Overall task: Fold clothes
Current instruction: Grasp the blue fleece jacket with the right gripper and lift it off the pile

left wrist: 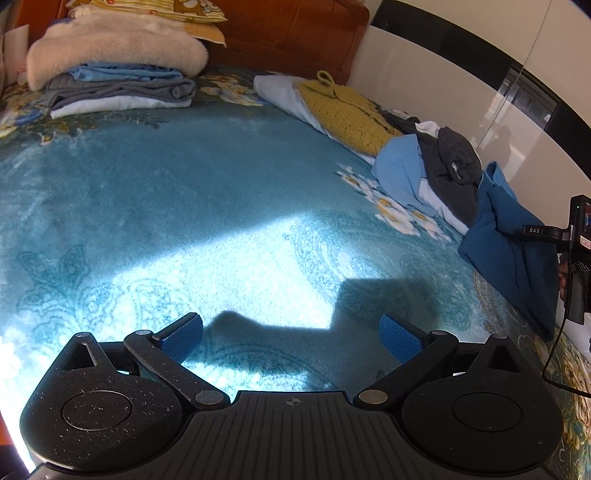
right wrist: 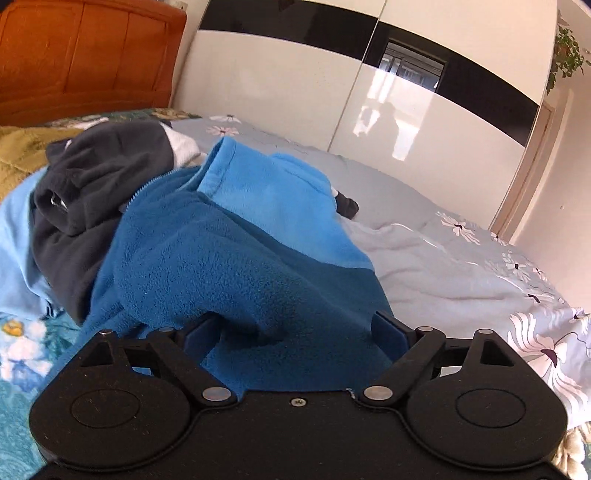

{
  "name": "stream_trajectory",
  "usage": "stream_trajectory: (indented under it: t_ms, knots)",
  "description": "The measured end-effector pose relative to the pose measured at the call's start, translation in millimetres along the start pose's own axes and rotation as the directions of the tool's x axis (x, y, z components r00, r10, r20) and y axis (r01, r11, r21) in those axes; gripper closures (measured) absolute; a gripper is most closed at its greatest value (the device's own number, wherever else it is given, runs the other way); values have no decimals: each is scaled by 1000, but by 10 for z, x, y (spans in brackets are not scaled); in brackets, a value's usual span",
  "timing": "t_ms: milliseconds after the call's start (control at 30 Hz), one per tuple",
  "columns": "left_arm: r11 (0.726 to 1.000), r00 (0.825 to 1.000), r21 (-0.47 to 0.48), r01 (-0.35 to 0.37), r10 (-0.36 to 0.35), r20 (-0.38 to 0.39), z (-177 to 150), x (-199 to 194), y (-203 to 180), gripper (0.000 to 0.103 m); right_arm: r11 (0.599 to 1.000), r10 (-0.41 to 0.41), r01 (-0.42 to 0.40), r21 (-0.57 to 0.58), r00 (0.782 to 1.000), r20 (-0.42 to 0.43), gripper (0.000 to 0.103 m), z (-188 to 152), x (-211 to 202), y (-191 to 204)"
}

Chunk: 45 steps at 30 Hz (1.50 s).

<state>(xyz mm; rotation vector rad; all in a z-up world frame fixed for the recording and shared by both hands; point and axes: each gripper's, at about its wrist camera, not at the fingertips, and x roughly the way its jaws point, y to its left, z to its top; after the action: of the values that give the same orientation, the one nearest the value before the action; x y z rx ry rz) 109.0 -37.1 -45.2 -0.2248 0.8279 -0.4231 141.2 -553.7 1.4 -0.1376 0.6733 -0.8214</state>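
The left gripper point(left wrist: 291, 332) hangs over the open middle of the teal bedspread point(left wrist: 166, 206), its blue-padded jaws spread wide with nothing between them; a sunlit patch and the gripper's own shadow lie on the fabric beneath it. The right gripper point(right wrist: 295, 332) is pushed into a blue fleece jacket point(right wrist: 229, 258) near the right edge of the bedspread: its jaws stand wide apart with a fold of the fleece bulging between them, and whether the pads actually pinch the cloth cannot be told. In the left wrist view the same jacket point(left wrist: 513, 254) rises beside the body of the right gripper at the frame's edge. Just beyond the jacket, along that right edge, lies an unfolded heap: a dark grey garment point(right wrist: 96, 177), a light blue garment point(left wrist: 399, 173) and a mustard knitted piece point(left wrist: 343, 110). At the far left corner, against the orange headboard point(left wrist: 295, 33), sits a stack of folded clothes point(left wrist: 118, 77).
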Motion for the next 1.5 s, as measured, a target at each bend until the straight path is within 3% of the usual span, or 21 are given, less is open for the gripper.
stream_trajectory:
  t_ms: [67,100,167,267,400,533,633,667,767,867,933,1100,1233,1333,1367,1433,1500]
  knots:
    - [1000,1000,-5,-3,3,-3,-14,-5,-8,0,998,-19,18,-63,1000,-17,34,-3,65,72]
    - [1000,1000,-8,-6,6,-4,-19,-14,-7,0,997,-32,30,-77,999,-22,50,0,82,88]
    - [1000,1000,-17,-14,14,-6,-23,-36,6,0,999,-44,42,-33,998,-46,63,34,119,44]
    - [999,1000,-40,-21,21,-8,-15,-80,43,0,997,4,1,81,998,-67,71,84,101,-103]
    - [997,1000,-72,-31,30,-10,-41,-144,70,0,967,157,-153,206,988,-5,78,46,-227,-257]
    - [997,1000,-79,-13,13,-8,-66,-219,47,0,895,305,-315,316,949,81,79,2,-573,-412]
    - [997,1000,-72,-2,2,0,-94,-286,15,0,816,403,-431,386,902,156,79,-31,-833,-528]
    - [997,1000,-72,1,-1,1,-97,-307,7,0,782,449,-482,395,875,180,79,-40,-936,-515]
    - [997,1000,-81,12,-11,10,-107,-387,-9,0,659,592,-639,397,766,250,79,-63,-1268,-407]
    - [997,999,-81,12,-9,32,-130,-488,-24,0,509,710,-770,384,628,319,79,-87,-1599,-299]
    - [996,999,-85,5,0,51,-129,-570,-13,0,397,771,-841,368,523,363,79,-103,-1820,-227]
    - [992,992,-125,-29,44,119,-102,-829,91,0,81,876,-953,293,208,435,79,0,-2281,270]
    - [982,976,-178,-70,104,190,-70,-1110,283,0,-146,887,-951,274,-3,462,79,119,-2576,656]
    - [971,963,-218,-95,146,228,-59,-1292,437,0,-272,865,-936,223,-136,484,79,220,-2801,811]
    - [967,960,-235,-101,156,232,-58,-1331,489,0,-318,848,-923,217,-175,500,79,236,-2838,817]
    - [959,957,-265,-104,169,234,-58,-1380,580,0,-385,809,-898,213,-218,546,79,235,-2887,748]
    - [955,959,-281,-99,167,228,-68,-1393,632,0,-407,783,-886,221,-214,584,79,173,-2876,591]
